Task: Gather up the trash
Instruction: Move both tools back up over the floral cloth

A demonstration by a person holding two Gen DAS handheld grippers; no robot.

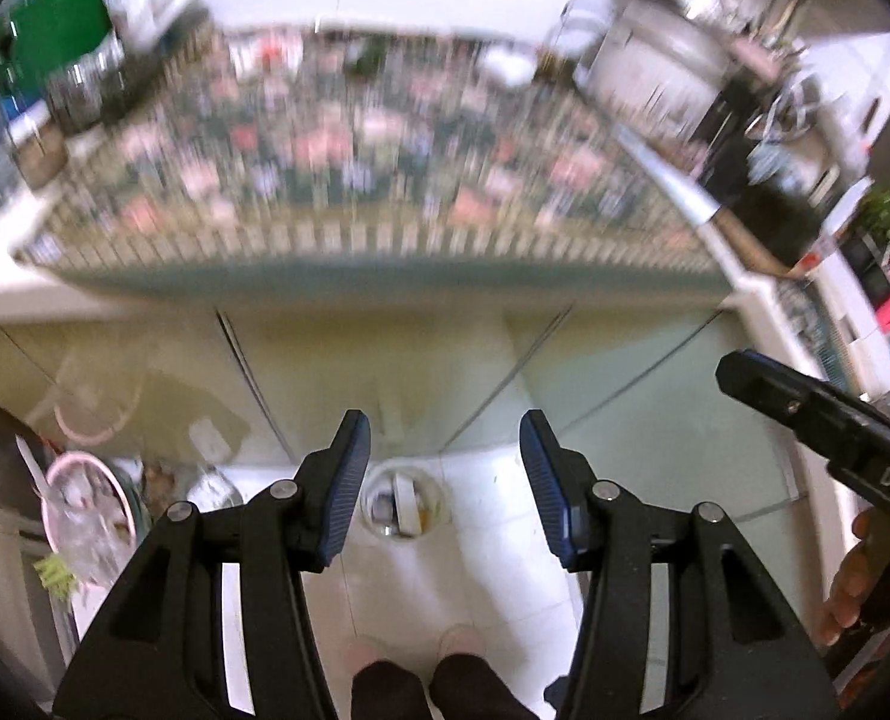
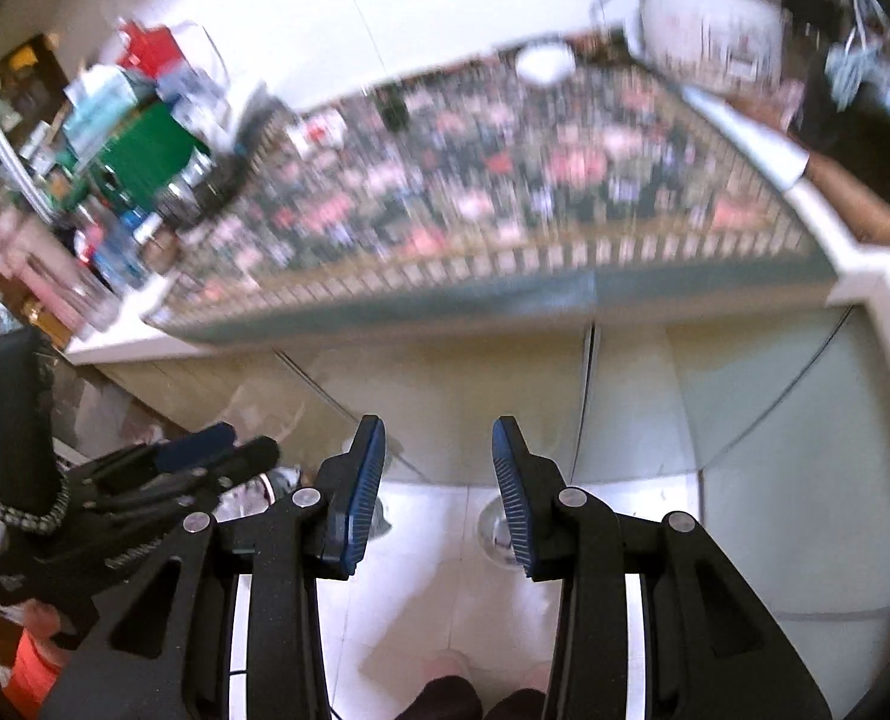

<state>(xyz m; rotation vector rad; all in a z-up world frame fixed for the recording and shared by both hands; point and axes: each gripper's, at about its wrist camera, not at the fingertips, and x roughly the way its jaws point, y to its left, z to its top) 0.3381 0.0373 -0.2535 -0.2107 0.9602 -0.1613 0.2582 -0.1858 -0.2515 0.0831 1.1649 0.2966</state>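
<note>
My left gripper (image 1: 445,426) is open, high above the white floor tiles, with nothing between its blue pads. Straight below it on the floor stands a clear round cup (image 1: 406,507) with scraps inside. A pink-rimmed bin (image 1: 85,516) lined with clear plastic and holding trash sits at the lower left. My right gripper (image 2: 440,426) is also open and empty, and the clear cup (image 2: 496,534) shows partly behind its right finger. Each gripper shows at the edge of the other's view: the right one (image 1: 739,372) and the left one (image 2: 247,444).
A counter with a floral cloth (image 1: 385,168) spans the blurred upper half, above pale cabinet doors (image 1: 385,360). A green box and jars (image 1: 55,48) crowd its left end and a silver pot (image 1: 655,60) stands at the right. The person's feet (image 1: 409,648) stand below.
</note>
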